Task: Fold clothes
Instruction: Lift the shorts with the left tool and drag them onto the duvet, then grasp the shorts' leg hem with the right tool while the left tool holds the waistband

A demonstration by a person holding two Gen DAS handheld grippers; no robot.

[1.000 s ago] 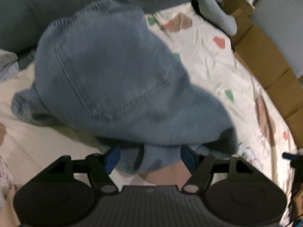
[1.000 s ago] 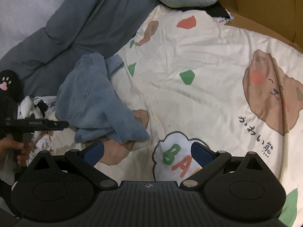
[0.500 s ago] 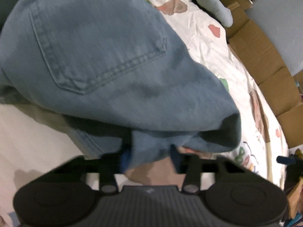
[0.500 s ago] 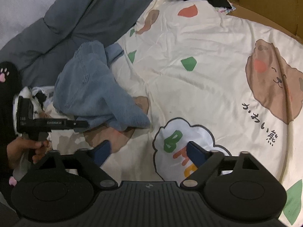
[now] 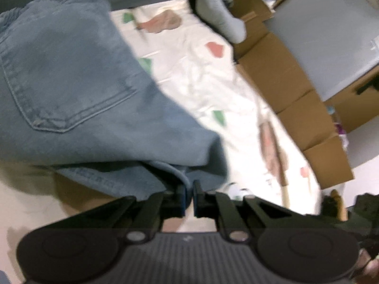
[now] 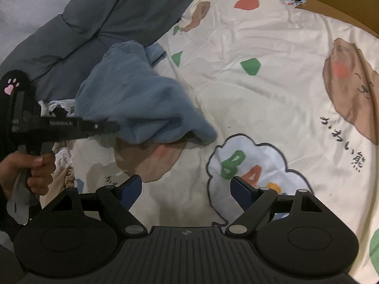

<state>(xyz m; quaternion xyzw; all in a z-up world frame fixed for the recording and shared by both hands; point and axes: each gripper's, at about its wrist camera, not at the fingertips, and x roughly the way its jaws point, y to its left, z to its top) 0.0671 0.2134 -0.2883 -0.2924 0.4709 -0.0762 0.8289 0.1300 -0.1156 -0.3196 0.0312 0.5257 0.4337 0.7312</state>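
Light blue denim jeans (image 5: 78,94) fill the left of the left wrist view, a back pocket facing up. My left gripper (image 5: 188,197) is shut on a fold of the denim at its lower edge. In the right wrist view the jeans (image 6: 137,104) lie bunched on the cream patterned bed sheet (image 6: 272,75), with the left gripper (image 6: 113,126) clamped on their near edge and held by a hand (image 6: 33,170). My right gripper (image 6: 187,188) hangs open above the sheet, apart from the jeans, with nothing between its fingers.
A dark grey duvet (image 6: 99,16) lies behind the jeans. A pale blue neck pillow (image 5: 220,11) sits at the head of the bed. Cardboard boxes (image 5: 291,90) line the bed's right side. White and patterned clothes (image 6: 61,165) are piled by the hand.
My left gripper went from open around the denim edge to shut on it, and the jeans have lifted and shifted. The right gripper has moved closer to the sheet, staying open.
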